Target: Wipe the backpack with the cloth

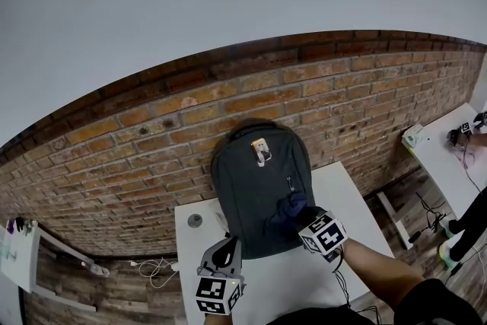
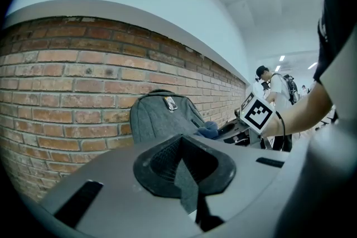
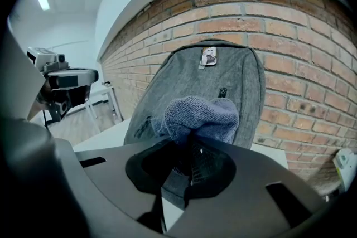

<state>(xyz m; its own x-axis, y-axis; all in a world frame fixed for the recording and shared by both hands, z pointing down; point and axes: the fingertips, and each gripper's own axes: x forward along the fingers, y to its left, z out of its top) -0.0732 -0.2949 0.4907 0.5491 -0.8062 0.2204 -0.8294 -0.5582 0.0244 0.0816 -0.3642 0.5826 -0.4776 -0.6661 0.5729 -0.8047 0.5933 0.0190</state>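
**Backpack (image 1: 257,183) dead ahead of the cloth-bearing gripper**

Right gripper (image 3: 189,149) is clamped on a bunched blue cloth (image 3: 199,115), which seems to touch the grey bag's front panel. The bag stands upright, long axis vertical, on a white table (image 1: 266,281) against a brick wall (image 1: 152,141). Left gripper (image 1: 223,255), jaws together and empty, sits by the bag's lower left corner.

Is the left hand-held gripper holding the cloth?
No: the left hand-held gripper is shut and empty, while the right hand-held gripper clamps the blue cloth.
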